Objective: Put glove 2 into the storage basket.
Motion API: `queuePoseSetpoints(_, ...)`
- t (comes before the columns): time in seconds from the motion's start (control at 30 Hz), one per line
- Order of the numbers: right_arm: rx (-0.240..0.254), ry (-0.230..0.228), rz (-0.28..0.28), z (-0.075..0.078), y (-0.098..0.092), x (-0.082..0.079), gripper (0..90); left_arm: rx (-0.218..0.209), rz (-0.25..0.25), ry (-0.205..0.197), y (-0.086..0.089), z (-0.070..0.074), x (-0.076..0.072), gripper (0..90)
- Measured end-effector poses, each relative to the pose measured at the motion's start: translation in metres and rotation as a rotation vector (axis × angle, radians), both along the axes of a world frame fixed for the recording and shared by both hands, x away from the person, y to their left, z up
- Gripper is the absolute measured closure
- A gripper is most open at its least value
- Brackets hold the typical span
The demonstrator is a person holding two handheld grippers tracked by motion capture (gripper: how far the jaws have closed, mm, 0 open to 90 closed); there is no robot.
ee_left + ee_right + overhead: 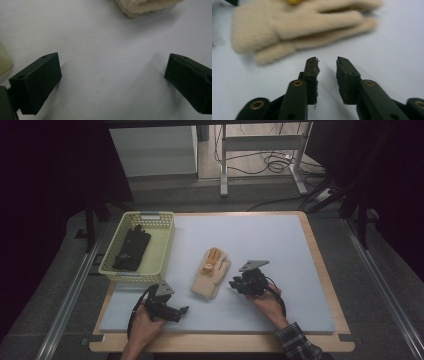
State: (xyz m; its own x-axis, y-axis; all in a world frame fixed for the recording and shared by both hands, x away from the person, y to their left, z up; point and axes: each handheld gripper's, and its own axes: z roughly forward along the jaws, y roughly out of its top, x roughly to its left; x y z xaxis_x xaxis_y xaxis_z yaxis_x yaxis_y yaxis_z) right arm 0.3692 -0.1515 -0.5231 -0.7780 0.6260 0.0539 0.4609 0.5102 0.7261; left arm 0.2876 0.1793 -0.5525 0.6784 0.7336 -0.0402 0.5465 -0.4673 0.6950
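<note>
From above, a cream knitted glove (pixel 211 274) with orange trim lies flat mid-counter on the pale blue mat (pixel 280 245), flanked by both tools. The left hand-held gripper (pixel 176 311) rests low at the mat's near edge, jaws pointing right toward the glove's cuff. The right hand-held gripper (pixel 236 284) sits just beside the glove's right side, aimed at it. A black glove (pixel 131 248) already lies in the yellow basket (pixel 166 241) at the far left, which suggests a sorting job with the cream one next.

Along the left hand-held gripper (pixel 112 75), the jaws stand wide apart over bare mat, released, with the cream glove's edge (pixel 140 7) ahead.

Along the right hand-held gripper (pixel 327 65), the jaws are nearly together with a narrow gap, gripping nothing. The cream glove (pixel 287 27) lies just beyond the tips, seemingly lined up for a pinch.
</note>
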Motion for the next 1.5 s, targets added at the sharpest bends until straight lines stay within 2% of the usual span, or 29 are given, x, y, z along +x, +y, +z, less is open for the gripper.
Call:
queuePoseSetpoints(0.1,0.001,-0.018,-0.051,0.002,-0.022,-0.001,60.2,0.002,0.0,0.0,0.0,0.0,0.0,0.7)
queuePoseSetpoints(0.13,0.001,-0.018,-0.051,0.002,-0.022,-0.001,60.2,0.002,0.0,0.0,0.0,0.0,0.0,0.6)
queuePoseSetpoints(0.17,0.005,-0.03,-0.087,0.004,-0.036,-0.002,55.8,0.003,0.0,0.0,0.0,0.0,0.0,0.6)
queuePoseSetpoints(0.3,0.008,-0.056,-0.158,0.007,-0.063,-0.005,45.0,0.004,0.0,0.0,0.0,0.0,0.0,0.7)
queuePoseSetpoints(0.33,0.008,-0.056,-0.158,0.007,-0.063,-0.005,45.0,0.004,0.0,0.0,0.0,0.0,0.0,0.7)
queuePoseSetpoints(0.4,-0.003,-0.061,-0.204,0.005,-0.079,-0.009,37.2,0.004,0.0,0.002,0.0,0.0,0.0,0.7)
queuePoseSetpoints(0.57,-0.054,-0.08,-0.254,-0.003,-0.097,-0.013,28.2,0.002,0.002,0.004,-0.001,0.0,0.0,0.8)
queuePoseSetpoints(0.6,-0.054,-0.08,-0.254,-0.003,-0.097,-0.013,28.2,0.002,0.002,0.004,-0.001,0.0,0.0,0.8)
queuePoseSetpoints(0.63,-0.077,-0.076,-0.262,-0.007,-0.1,-0.013,24.4,0.001,0.003,0.004,-0.001,0.0,0.0,0.8)
queuePoseSetpoints(0.7,-0.061,-0.071,-0.261,-0.007,-0.102,-0.013,23.1,0.003,0.003,0.003,-0.001,0.0,0.0,0.8)
queuePoseSetpoints(0.77,-0.075,-0.078,-0.262,-0.008,-0.101,-0.013,21.1,0.002,0.003,0.003,-0.001,0.0,0.0,0.8)
queuePoseSetpoints(1.1,-0.08,-0.083,-0.277,-0.008,-0.1,-0.014,20.8,-0.005,0.015,0.009,-0.001,0.001,0.0,1.3)
queuePoseSetpoints(1.2,-0.077,-0.081,-0.279,-0.009,-0.1,-0.015,20.9,0.005,0.042,0.024,-0.003,0.004,0.002,3.2)
queuePoseSetpoints(1.27,-0.072,-0.079,-0.277,-0.009,-0.101,-0.014,21.2,0.006,0.042,0.026,-0.004,0.004,0.002,3.6)
queuePoseSetpoints(1.37,-0.07,-0.078,-0.277,-0.009,-0.101,-0.014,21.2,-0.026,0.033,0.033,-0.005,0.008,0.005,3.8)
queuePoseSetpoints(1.5,-0.072,-0.079,-0.277,-0.009,-0.101,-0.015,21.2,-0.017,0.023,0.028,-0.011,0.016,0.008,3.3)
